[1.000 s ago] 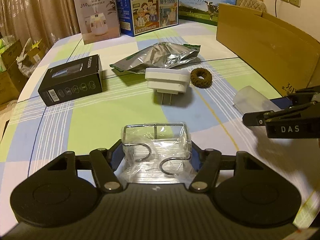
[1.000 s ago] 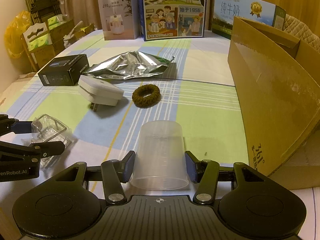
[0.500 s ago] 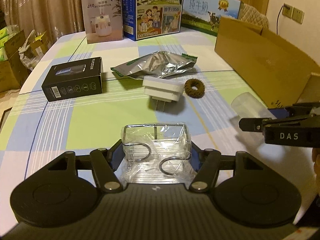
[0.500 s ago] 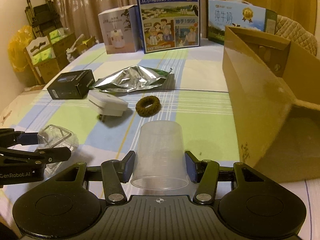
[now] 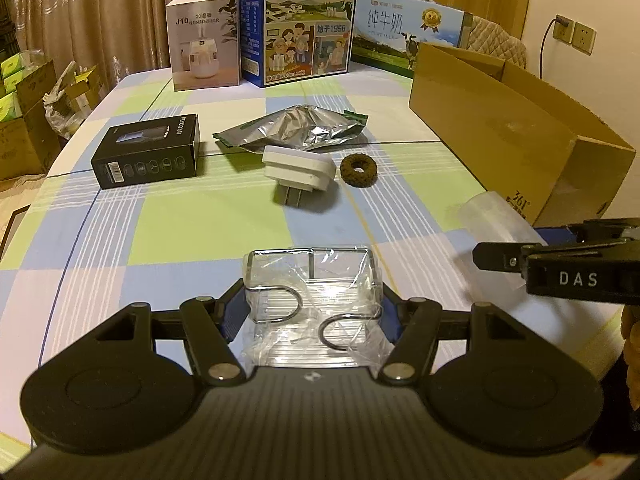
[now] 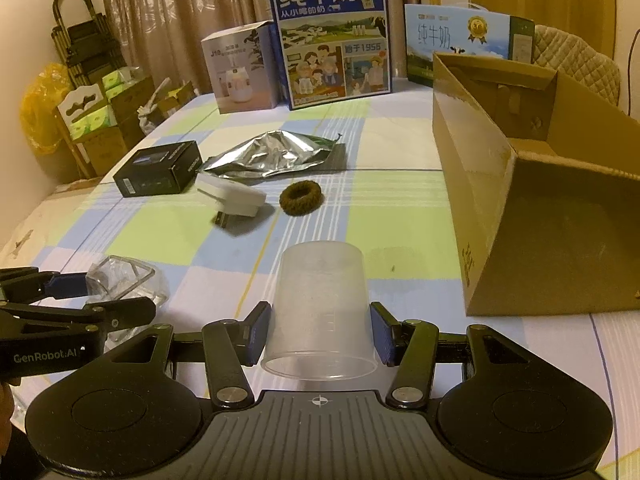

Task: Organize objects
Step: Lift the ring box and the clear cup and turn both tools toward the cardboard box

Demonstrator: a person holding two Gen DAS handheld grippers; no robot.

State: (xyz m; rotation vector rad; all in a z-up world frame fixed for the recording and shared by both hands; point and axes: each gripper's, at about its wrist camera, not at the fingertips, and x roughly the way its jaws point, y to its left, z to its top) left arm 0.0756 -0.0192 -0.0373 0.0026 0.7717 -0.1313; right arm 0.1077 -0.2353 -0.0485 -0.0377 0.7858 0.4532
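Now both grippers sit higher above the checked tablecloth (image 5: 168, 224) than a second ago, and the far boxes show more fully in both views, while each load stays clamped as before. The left gripper (image 5: 313, 308) is about half open, its pads pressed on a wire rack wrapped in clear plastic (image 5: 314, 292), held clear of the cloth at 6 o'clock in its view. The right gripper (image 6: 320, 334) is closed somewhat less than halfway on an upturned translucent plastic cup (image 6: 320, 304), rim toward the camera, also at 6 o'clock.

From the right wrist, the open cardboard box (image 6: 492, 184) now shows its inside at 3 o'clock, near the cup. Ahead of the cup, toward 12 o'clock, lie a brown hair tie (image 6: 300, 199) and, just beside it toward 9 o'clock, a white plug adapter (image 6: 232, 196) with prongs facing the camera. Beyond them rest a crumpled foil pouch (image 6: 276, 152) and, toward 10 o'clock, a black product box (image 6: 158, 174).

At the table's far edge stand a humidifier box (image 5: 206, 42), a tall blue milk carton box (image 5: 306, 20) and a second, lower milk box (image 5: 408, 30). The adapter and hair tie lie between the grippers and the pouch.
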